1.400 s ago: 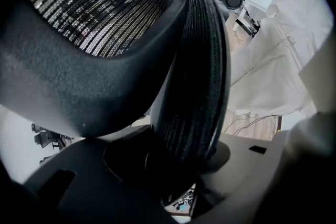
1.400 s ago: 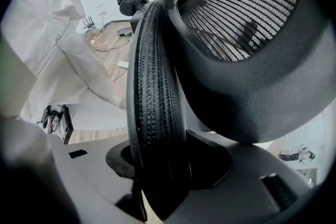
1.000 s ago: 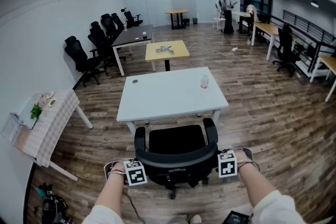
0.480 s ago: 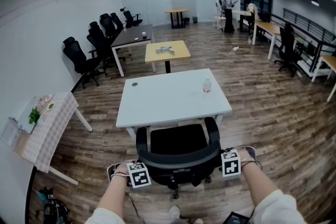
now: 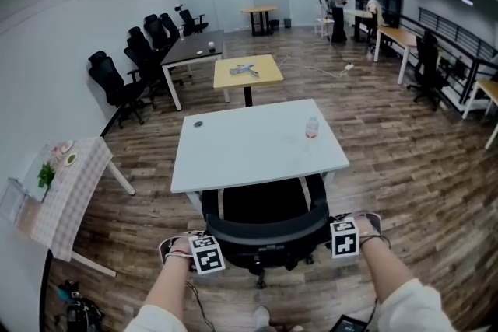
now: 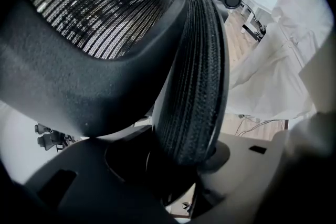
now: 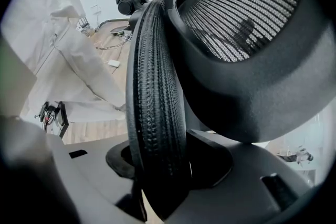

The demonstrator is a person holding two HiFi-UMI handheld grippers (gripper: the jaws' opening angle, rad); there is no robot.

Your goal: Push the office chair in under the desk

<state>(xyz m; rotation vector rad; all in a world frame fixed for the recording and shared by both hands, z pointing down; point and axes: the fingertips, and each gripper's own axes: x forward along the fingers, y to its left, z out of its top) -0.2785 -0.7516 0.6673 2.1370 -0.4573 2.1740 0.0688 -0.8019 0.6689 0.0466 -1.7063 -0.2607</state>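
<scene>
The black office chair stands at the near edge of the white desk, its seat partly beneath the tabletop. My left gripper is shut on the left edge of the mesh backrest, and my right gripper is shut on the right edge. In the left gripper view the ribbed backrest edge runs down between the jaws of the left gripper. The right gripper view shows the same edge wedged in the right gripper. Most of the chair's base is hidden under the backrest.
A water bottle and a small dark disc sit on the desk. A checked-cloth table stands at the left. Behind are a wooden table, black chairs and a person.
The chair has rolled forward toward the desk, and more of its seat lies under the tabletop. Both grippers moved forward with the backrest, still holding it.
</scene>
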